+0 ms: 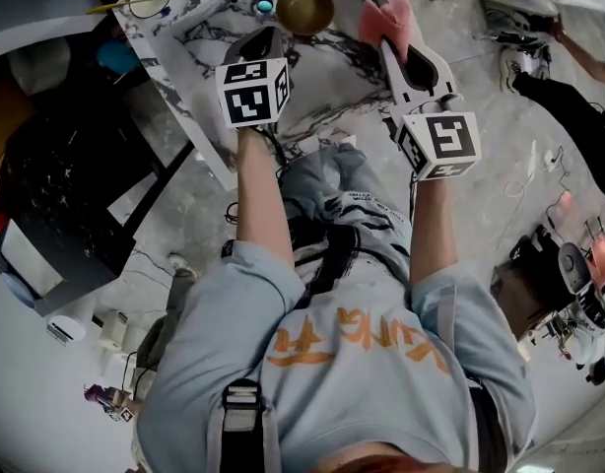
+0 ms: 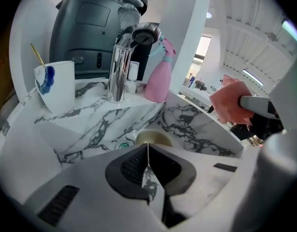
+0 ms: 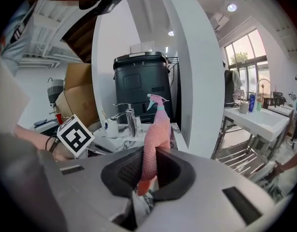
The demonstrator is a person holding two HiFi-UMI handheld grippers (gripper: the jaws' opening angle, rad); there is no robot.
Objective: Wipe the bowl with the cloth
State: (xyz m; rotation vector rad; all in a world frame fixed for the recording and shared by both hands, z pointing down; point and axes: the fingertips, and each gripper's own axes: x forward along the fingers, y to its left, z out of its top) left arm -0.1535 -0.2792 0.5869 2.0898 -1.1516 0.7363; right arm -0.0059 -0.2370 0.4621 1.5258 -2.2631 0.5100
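Pink cloth (image 3: 155, 134) clamped in right gripper (image 3: 149, 153) just right of gold bowl (image 1: 304, 8), left gripper (image 2: 148, 149) closed, empty, just short of bowl, white cup (image 2: 56, 83) left of bowl holding yellow stick (image 2: 38, 55), shirt lettering (image 1: 352, 338) illegible

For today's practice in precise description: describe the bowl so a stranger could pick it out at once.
Start at the marble-veined counter. In its sunken basin, just ahead of the left gripper, sits the bowl. It alone is round and brassy gold; the cup nearby is white, the spray bottle pink.
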